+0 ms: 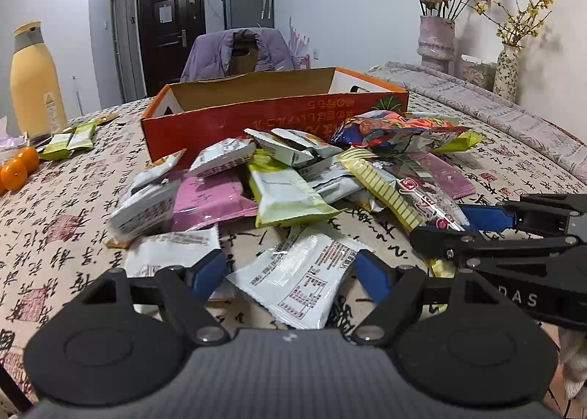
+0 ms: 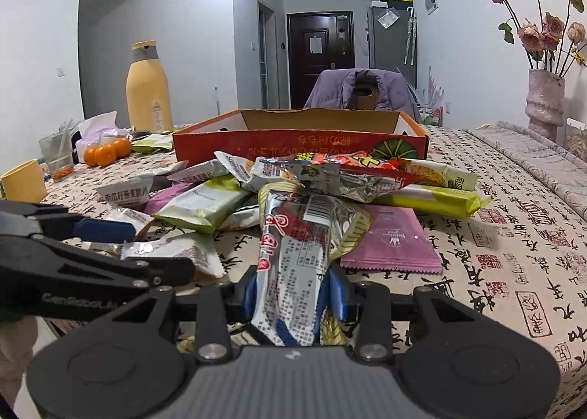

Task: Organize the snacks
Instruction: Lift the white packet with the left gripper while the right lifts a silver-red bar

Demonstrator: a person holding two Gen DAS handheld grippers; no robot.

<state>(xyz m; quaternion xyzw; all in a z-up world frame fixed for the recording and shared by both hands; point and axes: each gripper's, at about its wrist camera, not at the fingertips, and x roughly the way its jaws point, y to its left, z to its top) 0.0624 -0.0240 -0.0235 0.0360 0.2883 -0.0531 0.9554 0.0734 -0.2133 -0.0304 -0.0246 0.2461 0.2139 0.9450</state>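
Snack heap (image 1: 293, 177): loose packets piled on the bench (image 2: 513, 254) before the open orange box (image 1: 275, 114), presumably their destination; right tongs (image 2: 293, 290) clamp a silver packet (image 2: 293, 235); left tongs (image 1: 290, 272) gape, straddling a white sachet (image 1: 297, 272) unpressed.

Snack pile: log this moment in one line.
right gripper: shut on long silver packet | left gripper: open around white packet | orange box: empty

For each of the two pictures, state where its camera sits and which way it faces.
Left wrist: on the left gripper, open around a white packet, facing the orange box; the right gripper enters sideways.
Right wrist: on the right gripper, clamping a long silver packet, facing likewise.
Shared: box, snack pile, yellow bottle.
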